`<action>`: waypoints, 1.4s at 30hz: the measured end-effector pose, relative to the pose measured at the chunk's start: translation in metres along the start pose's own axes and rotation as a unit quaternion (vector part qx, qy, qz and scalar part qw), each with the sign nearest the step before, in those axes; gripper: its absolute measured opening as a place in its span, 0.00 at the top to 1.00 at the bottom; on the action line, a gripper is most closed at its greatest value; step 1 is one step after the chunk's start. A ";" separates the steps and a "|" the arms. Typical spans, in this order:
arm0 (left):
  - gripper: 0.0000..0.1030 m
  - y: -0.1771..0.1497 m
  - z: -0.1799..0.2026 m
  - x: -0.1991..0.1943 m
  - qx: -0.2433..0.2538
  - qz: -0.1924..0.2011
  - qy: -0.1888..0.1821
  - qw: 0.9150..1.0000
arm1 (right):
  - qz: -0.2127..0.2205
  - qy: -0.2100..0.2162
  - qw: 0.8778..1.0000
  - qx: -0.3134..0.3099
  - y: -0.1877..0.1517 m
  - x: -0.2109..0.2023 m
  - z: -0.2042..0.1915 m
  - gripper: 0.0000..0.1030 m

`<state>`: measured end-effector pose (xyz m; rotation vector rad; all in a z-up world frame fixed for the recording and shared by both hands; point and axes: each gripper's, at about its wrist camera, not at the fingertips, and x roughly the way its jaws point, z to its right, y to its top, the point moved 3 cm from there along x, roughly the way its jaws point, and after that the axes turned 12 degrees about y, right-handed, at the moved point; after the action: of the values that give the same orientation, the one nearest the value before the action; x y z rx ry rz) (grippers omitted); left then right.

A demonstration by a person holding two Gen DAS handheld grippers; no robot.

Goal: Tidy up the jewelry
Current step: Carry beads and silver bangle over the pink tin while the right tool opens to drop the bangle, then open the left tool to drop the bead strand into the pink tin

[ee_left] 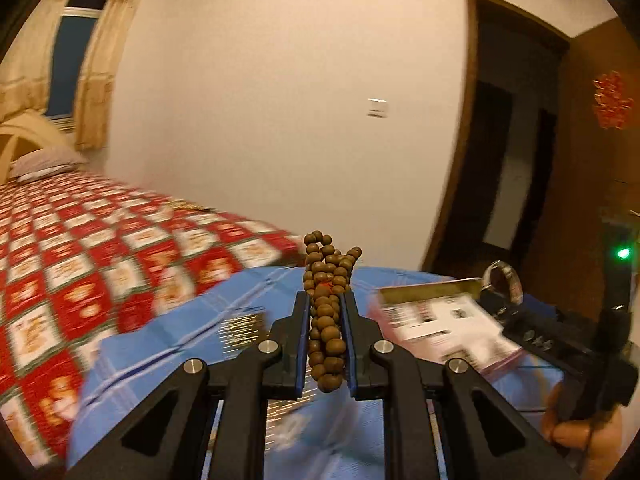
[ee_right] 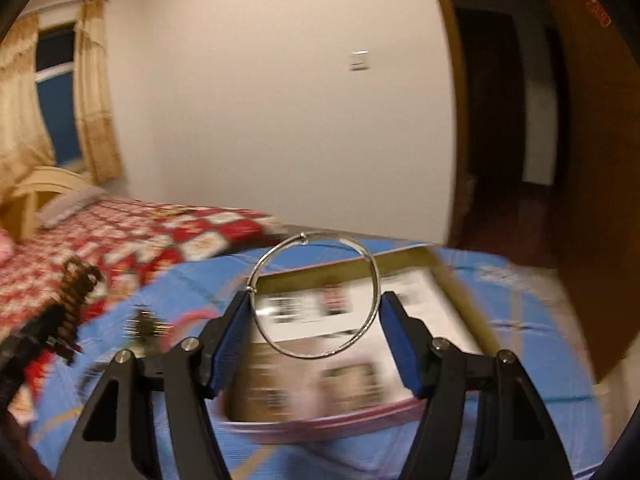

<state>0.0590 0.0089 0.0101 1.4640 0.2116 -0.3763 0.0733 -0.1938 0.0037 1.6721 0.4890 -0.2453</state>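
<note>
My left gripper (ee_left: 326, 300) is shut on a bunched brown wooden bead bracelet (ee_left: 326, 320), held up above the blue cloth; the beads stick out past the fingertips. My right gripper (ee_right: 316, 300) is shut on a thin silver bangle (ee_right: 370, 268), pinched across its width and held upright above an open box (ee_right: 456, 276) with a pink rim and a printed white sheet inside. The right gripper with the bangle (ee_left: 502, 282) shows at the right of the left wrist view, over the same box (ee_left: 440, 316). The bead bracelet (ee_right: 78, 284) shows at the left of the right wrist view.
A blue patterned cloth (ee_left: 168, 344) covers the near end of a bed with a red and white checked cover (ee_left: 80, 240). A pillow (ee_left: 44, 162) and headboard lie far left. A white wall, a curtained window and an open dark doorway (ee_left: 508, 140) stand behind.
</note>
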 end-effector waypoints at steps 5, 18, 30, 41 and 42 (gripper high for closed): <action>0.86 -0.002 0.054 0.024 0.015 -0.026 -0.057 0.998 | -0.034 -0.038 0.999 0.018 -0.006 0.010 0.040 0.34; 0.86 -0.025 0.113 0.063 0.053 -0.103 -0.083 0.990 | -0.084 -0.037 0.995 0.037 -0.018 0.025 0.061 0.33; 0.86 -0.010 0.093 0.048 0.034 -0.055 -0.076 0.995 | -0.066 -0.028 0.996 0.054 -0.016 0.020 0.065 0.33; 0.86 -0.007 0.088 0.062 0.018 -0.067 -0.083 0.994 | -0.069 -0.003 0.996 0.062 -0.011 0.026 0.064 0.33; 0.86 -0.008 0.089 0.063 0.022 -0.068 -0.085 0.994 | -0.073 -0.004 0.996 0.056 -0.012 0.028 0.062 0.33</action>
<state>0.1059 -0.0874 -0.0113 1.4569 0.1672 -0.6172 0.0997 -0.2480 -0.0289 1.7459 0.6016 -0.3932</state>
